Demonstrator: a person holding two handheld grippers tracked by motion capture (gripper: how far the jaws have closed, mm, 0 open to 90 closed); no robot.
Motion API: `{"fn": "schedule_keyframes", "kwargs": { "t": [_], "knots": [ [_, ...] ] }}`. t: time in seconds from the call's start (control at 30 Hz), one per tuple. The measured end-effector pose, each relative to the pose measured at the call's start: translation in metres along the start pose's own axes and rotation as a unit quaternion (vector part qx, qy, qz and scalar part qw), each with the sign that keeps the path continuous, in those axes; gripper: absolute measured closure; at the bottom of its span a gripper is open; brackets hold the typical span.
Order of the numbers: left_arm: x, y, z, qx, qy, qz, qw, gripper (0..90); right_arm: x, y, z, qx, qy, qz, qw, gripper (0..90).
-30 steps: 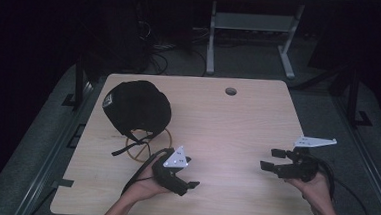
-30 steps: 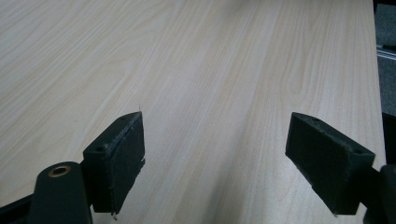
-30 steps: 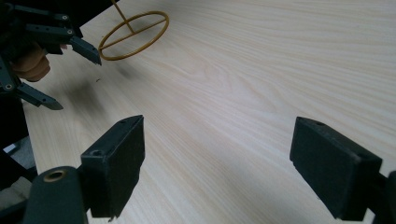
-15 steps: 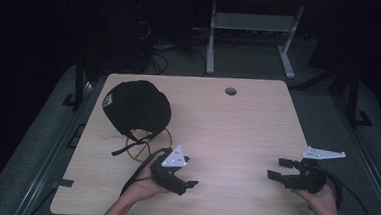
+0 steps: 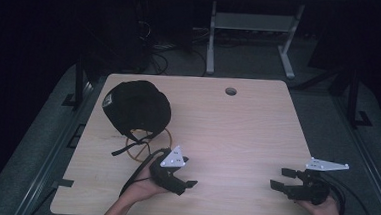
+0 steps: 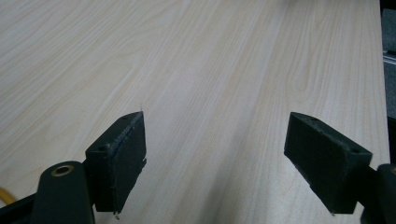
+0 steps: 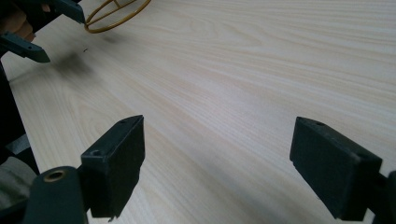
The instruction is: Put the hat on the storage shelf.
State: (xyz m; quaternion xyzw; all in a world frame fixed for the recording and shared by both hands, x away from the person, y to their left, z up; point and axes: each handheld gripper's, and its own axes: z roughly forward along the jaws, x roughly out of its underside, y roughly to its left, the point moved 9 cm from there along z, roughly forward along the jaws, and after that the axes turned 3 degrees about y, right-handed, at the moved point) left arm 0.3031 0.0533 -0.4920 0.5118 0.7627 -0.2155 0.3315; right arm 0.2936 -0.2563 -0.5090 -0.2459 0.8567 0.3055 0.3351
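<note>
- Black cap [image 5: 137,107], on the far-left part of the wooden table [image 5: 237,135]; crown up, straps trailing toward the near edge, touched by neither gripper.
- Yellow ring [image 5: 149,147], flat on the table just in front of the cap, partly under the straps; seen also at the top left of the right gripper view [image 7: 116,11].
- Left gripper [image 5: 187,185], held in the left hand [image 5: 146,185] near the front edge, just beside the ring and near the cap; jaws spread wide apart, nothing between them, pointed toward the table's middle.
- Left gripper [image 6: 215,163] in its own view: two black jaws well apart, bare wood grain between them.
- Right gripper [image 5: 279,178], held in the right hand [image 5: 325,212] at the near-right corner, well apart from cap and ring; jaws likewise parted and empty, pointed leftward across the table.
- Right gripper [image 7: 217,163] in its own view: jaws wide, only bare tabletop between; left gripper's jaw tips visible farther off at the upper left.
- Grey three-cornered plate [image 5: 173,157] atop the left gripper; a similar plate [image 5: 326,165] atop the right.
- Round hole [image 5: 230,91] in the table near the far edge.
</note>
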Motion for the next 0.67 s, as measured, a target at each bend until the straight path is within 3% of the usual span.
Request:
{"fn": "schedule_keyframes", "kwargs": {
  "t": [0.37,0.67],
  "knots": [
    [0.003,0.001,-0.003,-0.001,0.002,0.000,1.0000,20.7,0.016,0.009,-0.005,0.002,-0.001,0.000,1.0000,17.5],
    [0.003,-0.001,-0.002,0.005,0.003,0.001,1.0000,20.7,0.020,0.017,-0.015,0.003,-0.025,-0.001,0.9997,17.1]
  ]
}}
